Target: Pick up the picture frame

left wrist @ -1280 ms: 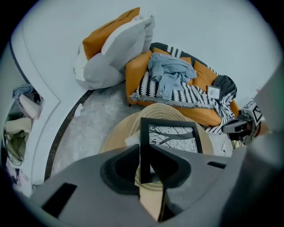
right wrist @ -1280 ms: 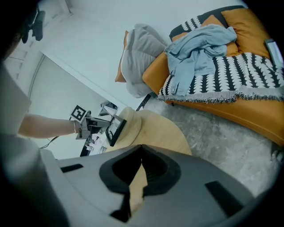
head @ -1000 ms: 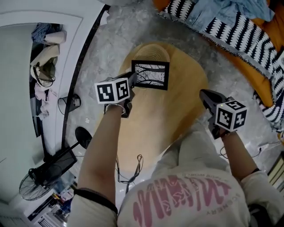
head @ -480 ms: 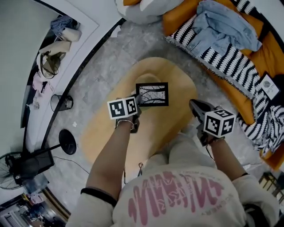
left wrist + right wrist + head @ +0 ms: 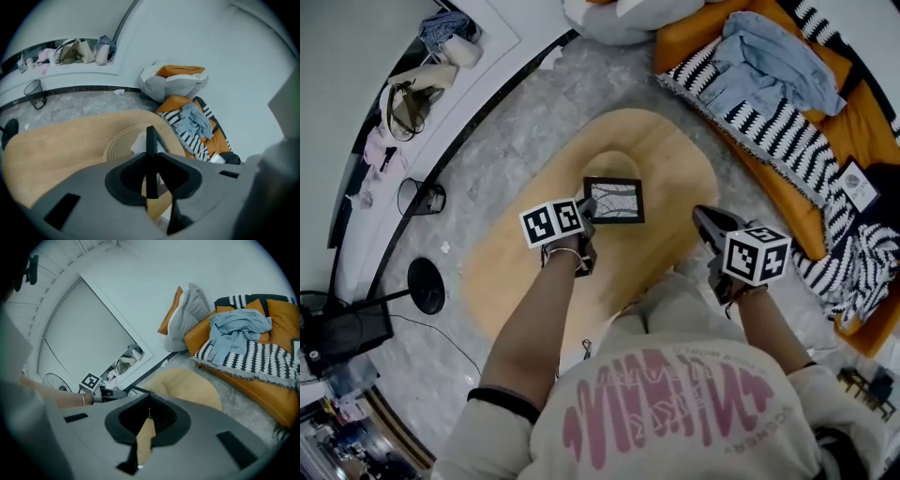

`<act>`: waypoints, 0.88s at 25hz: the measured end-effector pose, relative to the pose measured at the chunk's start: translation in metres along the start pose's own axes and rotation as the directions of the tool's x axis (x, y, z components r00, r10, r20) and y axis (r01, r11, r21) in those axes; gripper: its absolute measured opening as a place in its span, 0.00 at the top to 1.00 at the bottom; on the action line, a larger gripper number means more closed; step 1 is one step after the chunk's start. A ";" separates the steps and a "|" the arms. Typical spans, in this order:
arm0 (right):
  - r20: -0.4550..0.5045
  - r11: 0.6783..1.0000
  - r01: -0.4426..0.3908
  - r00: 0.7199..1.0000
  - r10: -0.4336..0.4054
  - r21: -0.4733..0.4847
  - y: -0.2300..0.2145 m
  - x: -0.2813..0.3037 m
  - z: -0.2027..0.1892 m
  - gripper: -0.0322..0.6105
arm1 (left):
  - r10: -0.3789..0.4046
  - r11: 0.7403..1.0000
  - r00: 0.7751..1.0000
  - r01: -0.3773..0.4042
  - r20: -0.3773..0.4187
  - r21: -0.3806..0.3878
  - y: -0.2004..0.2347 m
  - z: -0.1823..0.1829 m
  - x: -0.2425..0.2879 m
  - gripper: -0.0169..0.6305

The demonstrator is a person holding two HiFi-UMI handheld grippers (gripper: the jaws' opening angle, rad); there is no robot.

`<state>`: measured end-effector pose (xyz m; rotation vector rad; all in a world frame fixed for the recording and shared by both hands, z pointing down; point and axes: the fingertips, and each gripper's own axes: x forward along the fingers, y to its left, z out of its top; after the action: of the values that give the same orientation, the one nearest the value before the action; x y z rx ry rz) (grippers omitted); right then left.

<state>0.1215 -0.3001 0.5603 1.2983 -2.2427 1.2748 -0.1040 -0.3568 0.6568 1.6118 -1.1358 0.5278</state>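
The left gripper is clamped on the left edge of the picture frame. Its own view shows the jaws held partway apart with the black edge of the frame standing between them and the pads pressing on it from both sides. From above, the frame faces up, a pale picture with dark branching lines inside a black border. It sticks out to the right of the gripper over the middle of the table. It looks to be clear of the tabletop, though I can't be sure from here. Just beyond it, a round woven mat lies on the tan oval top. The right gripper hangs well apart from the frame, over the table's right edge. Its jaws are together at the tips with nothing between them, and only a strip of tabletop shows below them. The person stands at the near edge of the table in a pale shirt with pink print, both bare forearms reaching out. Grey stone floor surrounds the table. To the right is an orange sofa under a black-and-white striped throw, with a blue garment heaped on it. A wire bin sits on the floor on the left, by the wall.
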 end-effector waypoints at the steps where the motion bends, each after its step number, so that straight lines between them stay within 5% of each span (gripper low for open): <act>1: -0.002 1.000 -0.003 1.000 0.003 -0.006 0.005 0.000 -0.001 0.94 | -0.016 1.000 1.000 0.016 0.012 -0.020 0.000 0.001 -0.004 0.86; 22: 0.050 0.989 -0.054 0.997 0.061 -0.141 0.086 -0.013 0.018 0.94 | -0.134 0.987 0.970 0.149 0.205 -0.062 -0.012 0.030 -0.098 0.86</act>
<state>0.0633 -0.2879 0.4937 1.2397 -2.3757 1.0911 -0.1439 -0.3443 0.5622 1.6915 -1.1625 0.2291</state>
